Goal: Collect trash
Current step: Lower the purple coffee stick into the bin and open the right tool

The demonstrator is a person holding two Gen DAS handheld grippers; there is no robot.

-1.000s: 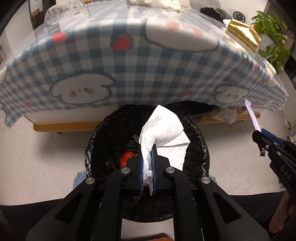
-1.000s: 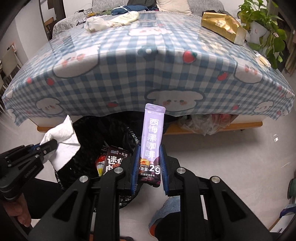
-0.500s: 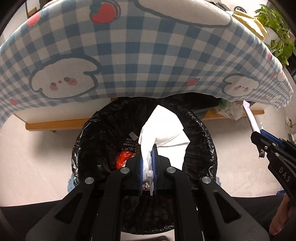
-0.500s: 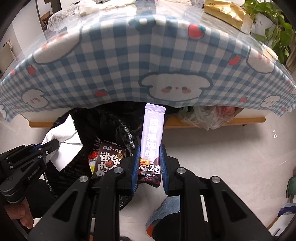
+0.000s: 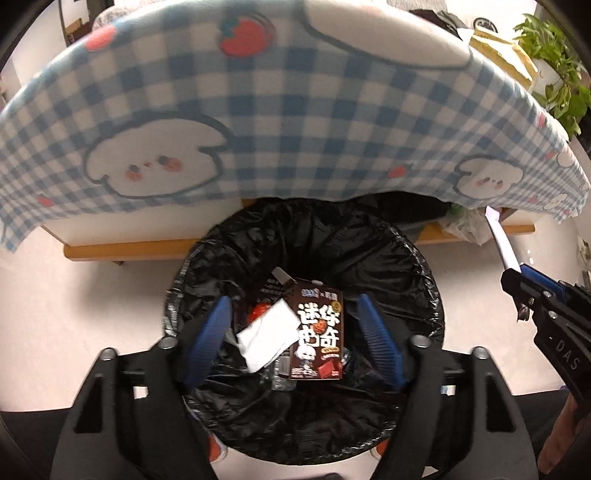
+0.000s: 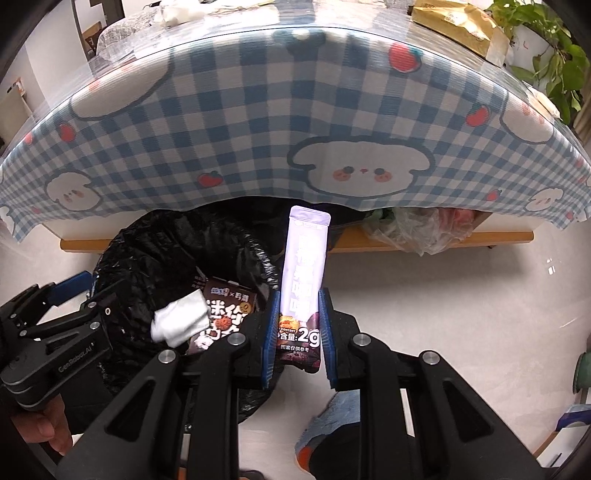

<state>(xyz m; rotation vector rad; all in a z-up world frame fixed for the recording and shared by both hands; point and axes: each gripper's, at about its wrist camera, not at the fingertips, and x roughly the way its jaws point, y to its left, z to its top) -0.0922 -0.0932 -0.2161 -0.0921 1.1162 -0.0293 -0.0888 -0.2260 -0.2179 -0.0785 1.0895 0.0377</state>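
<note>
Crumpled white tissue [image 5: 267,338] now lies in the black-lined bin [image 5: 413,258] below the just-opened, empty left gripper [image 5: 295,334]; right gripper [image 6: 297,328] clamps purple sachet [image 6: 304,273], likely next.

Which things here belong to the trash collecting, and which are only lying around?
Belong to the job:
- round bin with black plastic liner
- crumpled white paper tissue in the bin, just released as the left tool opened
- long lilac coffee sachet, clamped in the right tool
- brown snack box, already in the bin

Just lying about:
- blue checked tablecloth
- green potted plant
- gold foil bag
</note>
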